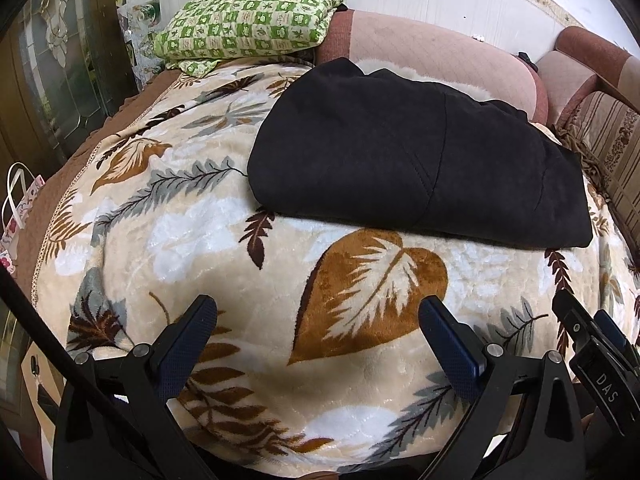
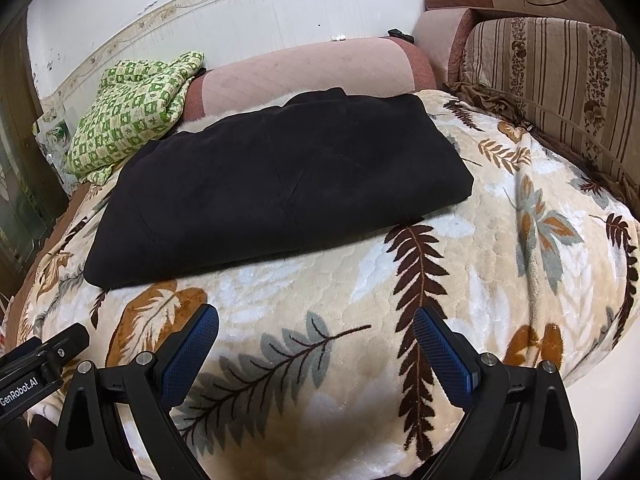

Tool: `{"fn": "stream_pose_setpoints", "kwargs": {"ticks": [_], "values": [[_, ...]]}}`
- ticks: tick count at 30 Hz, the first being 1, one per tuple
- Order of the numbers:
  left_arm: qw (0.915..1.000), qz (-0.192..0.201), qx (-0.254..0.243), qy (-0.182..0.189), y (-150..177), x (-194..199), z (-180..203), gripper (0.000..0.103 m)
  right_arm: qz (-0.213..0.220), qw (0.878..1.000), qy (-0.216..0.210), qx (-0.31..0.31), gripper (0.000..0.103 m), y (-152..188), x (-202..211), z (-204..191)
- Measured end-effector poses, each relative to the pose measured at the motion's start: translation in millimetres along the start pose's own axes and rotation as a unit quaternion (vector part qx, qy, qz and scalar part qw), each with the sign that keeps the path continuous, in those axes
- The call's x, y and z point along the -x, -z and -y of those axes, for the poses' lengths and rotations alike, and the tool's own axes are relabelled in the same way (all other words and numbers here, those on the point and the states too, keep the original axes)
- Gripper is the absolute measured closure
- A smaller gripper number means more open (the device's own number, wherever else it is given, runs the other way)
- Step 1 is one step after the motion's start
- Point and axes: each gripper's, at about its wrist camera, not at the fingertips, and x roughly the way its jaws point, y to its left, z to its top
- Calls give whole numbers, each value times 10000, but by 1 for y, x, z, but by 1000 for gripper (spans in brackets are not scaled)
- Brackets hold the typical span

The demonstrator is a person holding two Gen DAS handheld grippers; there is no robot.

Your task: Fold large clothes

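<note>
The thick black fabric garment [image 2: 276, 184] looks folded already on the leaf-patterned plush blanket [image 2: 500, 264]; left gripper [image 1: 316, 316] and right gripper [image 2: 316, 324] gape wide, empty, near it; next, probably tidying

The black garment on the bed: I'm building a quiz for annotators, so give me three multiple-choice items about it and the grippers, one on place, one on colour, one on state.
1. Where does the black garment lie?
A. On the leaf-patterned blanket
B. On the floor
C. Hanging from the sofa arm

2. What colour is the checked cloth behind it?
A. Red and blue
B. Green and cream
C. Plain grey

3. How do the left gripper and right gripper stand?
A. Both shut on the garment
B. One open, one shut
C. Both open, holding nothing

Answers:
1 A, the garment rests folded on the blanket.
2 B, its squares are green and cream.
3 C, each wrist view shows fingers spread apart over bare blanket, short of the garment.
</note>
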Motion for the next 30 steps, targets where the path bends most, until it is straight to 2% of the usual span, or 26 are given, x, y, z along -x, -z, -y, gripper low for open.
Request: {"fn": "stream_pose_setpoints", "kwargs": {"ticks": [30], "values": [[10000, 54, 12, -17, 5, 8, 1, 3, 121, 9998, 50, 129, 3, 5, 11, -7]]}}
